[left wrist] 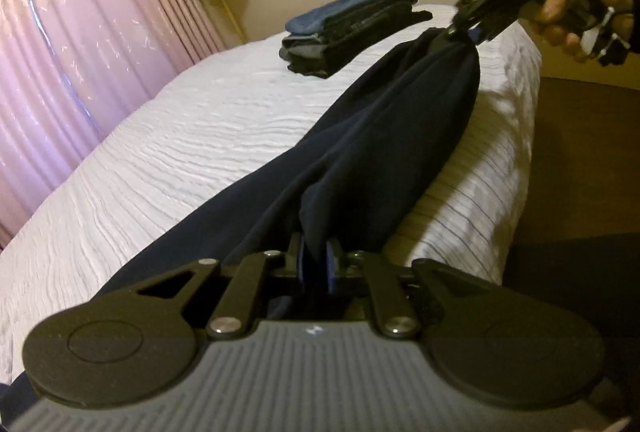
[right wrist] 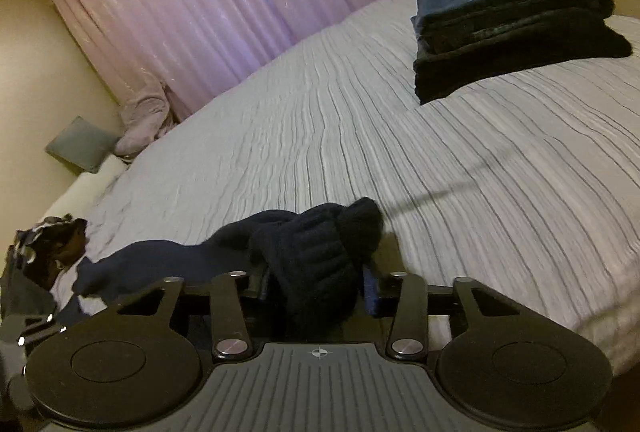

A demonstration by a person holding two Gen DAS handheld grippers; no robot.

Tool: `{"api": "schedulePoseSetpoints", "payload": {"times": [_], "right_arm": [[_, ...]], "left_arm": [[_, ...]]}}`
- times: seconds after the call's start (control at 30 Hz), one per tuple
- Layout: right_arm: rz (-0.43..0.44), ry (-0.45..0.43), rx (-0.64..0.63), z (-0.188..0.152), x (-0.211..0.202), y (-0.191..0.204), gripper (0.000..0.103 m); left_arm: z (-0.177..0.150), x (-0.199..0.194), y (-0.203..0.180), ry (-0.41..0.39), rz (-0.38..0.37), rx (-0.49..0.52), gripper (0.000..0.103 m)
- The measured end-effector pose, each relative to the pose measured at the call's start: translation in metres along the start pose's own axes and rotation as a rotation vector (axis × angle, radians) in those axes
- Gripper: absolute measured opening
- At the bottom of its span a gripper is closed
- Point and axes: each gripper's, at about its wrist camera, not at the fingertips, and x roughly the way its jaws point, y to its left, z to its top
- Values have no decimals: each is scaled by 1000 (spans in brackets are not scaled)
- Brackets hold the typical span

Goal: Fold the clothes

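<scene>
Stretching dark trousers [left wrist: 392, 120] lengthwise above the bed [left wrist: 180, 136], left gripper [left wrist: 316, 268] pinching the near end, right gripper [left wrist: 466, 26] pinching the far end straight ahead, folded pile [left wrist: 348, 28] beyond.

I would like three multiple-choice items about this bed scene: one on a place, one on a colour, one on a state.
1. Where does the stack of folded dark clothes lie?
A. on the white ribbed bedspread
B. on the floor
C. on a chair

2. What colour are the pleated curtains?
A. green
B. pink
C. black

3. How is the dark navy garment held?
A. by neither gripper
B. by the left gripper only
C. by both, stretched between them

Answers:
1 A, the stack rests on the bedspread, far side.
2 B, both views show pink folds.
3 C, the left gripper and the right gripper each pinch an end.
</scene>
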Motion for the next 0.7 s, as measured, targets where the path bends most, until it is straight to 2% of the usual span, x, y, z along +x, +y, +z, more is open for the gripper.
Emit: {"api": "schedulePoseSetpoints", "payload": {"times": [0.07, 0.13, 0.2, 0.3, 0.4, 0.47, 0.53, 0.6, 0.7], "right_arm": [[-15, -32, -14, 2, -12, -1, 53], [-29, -81, -10, 8, -25, -5, 60], [-63, -116, -22, 21, -30, -2, 60], [-47, -116, -83, 47, -23, 7, 60], [-30, -65, -147, 69, 8, 18, 60], [-24, -17, -188, 81, 30, 22, 60], [-34, 34, -210, 86, 50, 19, 60], [-41, 99, -220, 90, 70, 12, 61], [-33, 205, -213, 90, 93, -4, 61]], "left_arm": [[-5, -11, 10, 1, -11, -10, 24], [-15, -23, 20, -8, -18, -27, 39], [-24, -34, 37, -12, -17, -56, 39], [-31, -38, 68, 12, 29, -73, 40], [-32, -26, 101, 60, 76, -65, 44], [-30, -5, 126, 104, 79, -80, 56], [-30, 18, 150, 146, 79, -97, 80], [-31, 42, 172, 185, 80, -117, 87], [-35, 74, 205, 232, 64, -147, 90]]}}
